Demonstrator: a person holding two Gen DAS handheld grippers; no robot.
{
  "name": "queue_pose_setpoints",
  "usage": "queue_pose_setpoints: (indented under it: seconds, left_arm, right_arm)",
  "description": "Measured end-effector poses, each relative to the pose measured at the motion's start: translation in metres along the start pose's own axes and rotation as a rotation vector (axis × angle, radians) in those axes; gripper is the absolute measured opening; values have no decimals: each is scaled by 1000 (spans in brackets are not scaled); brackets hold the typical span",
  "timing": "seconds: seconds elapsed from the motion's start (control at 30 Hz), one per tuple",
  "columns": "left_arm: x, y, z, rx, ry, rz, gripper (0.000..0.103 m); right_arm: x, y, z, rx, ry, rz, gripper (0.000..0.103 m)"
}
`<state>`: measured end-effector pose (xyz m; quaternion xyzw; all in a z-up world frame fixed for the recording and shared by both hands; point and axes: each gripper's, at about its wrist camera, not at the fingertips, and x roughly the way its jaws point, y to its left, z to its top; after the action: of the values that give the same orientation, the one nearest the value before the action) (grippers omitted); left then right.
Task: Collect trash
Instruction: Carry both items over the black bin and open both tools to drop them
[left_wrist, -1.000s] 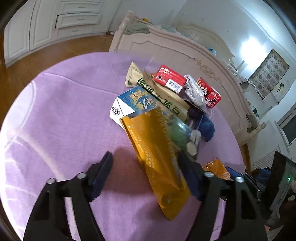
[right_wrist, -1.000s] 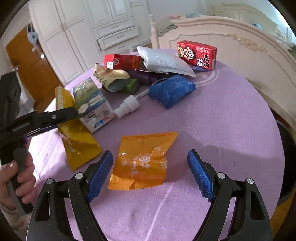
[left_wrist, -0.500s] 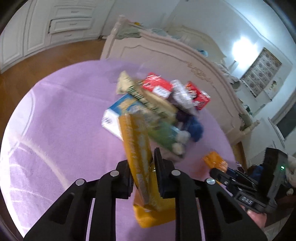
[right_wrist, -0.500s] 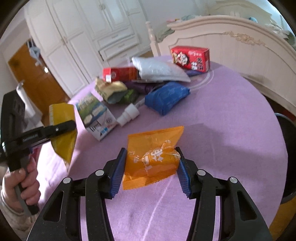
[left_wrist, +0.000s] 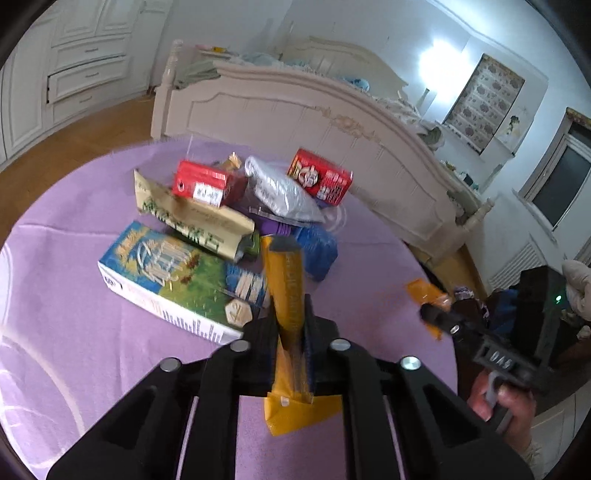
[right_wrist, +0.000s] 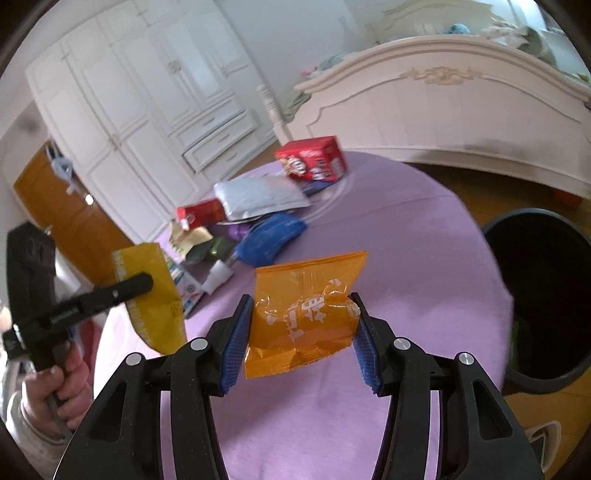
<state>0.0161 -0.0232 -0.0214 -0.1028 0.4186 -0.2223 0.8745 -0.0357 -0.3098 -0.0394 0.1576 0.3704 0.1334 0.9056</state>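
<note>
Currently, the right gripper is grasping the orange wrapper in its jaws above the counter, the bin lying just to its right. The left gripper is clenching the yellow pouch, farther from the bin.

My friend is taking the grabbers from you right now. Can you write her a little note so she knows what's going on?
Left gripper: shut on the yellow pouch, lifted off the table.
Right gripper: shut on the orange wrapper, also lifted.
Black bin: beside the purple table, on the right-hand side.
Done: two pieces picked up.
Left: drop both in the bin, then collect the pile: red boxes, silver bag, blue pack, carton.
</note>
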Motion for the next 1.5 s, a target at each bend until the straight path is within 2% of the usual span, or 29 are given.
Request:
queue_pose_setpoints:
  seconds: [0.2, 0.3, 0.57, 0.67, 0.83, 1.17, 1.5]
  left_arm:
    - [3, -18, 5, 45, -5, -6, 7]
    - [8, -36, 12, 89, -2, -32, 6]
    - [36, -106, 41, 194, -12, -175, 6]
    - [61, -140, 50, 225, 24, -257, 6]
    - [101, -186, 54, 284, 61, -319, 6]
    - [183, -236, 57, 316, 158, -356, 6]
    - [248, -268, 42, 382, 273, -304, 6]
  right_arm:
    - [-9, -23, -3, 48, -29, 0, 52]
    - [-16, -34, -4, 76, -49, -1, 52]
    - [-51, -85, 1, 167, -147, -58, 52]
    - [-64, -116, 5, 220, -182, -94, 52]
    - [-72, -170, 5, 307, -209, -165, 52]
    - [-41, -238, -1, 387, -155, -226, 52]
    - [-13, -281, -11, 435, -97, -266, 52]
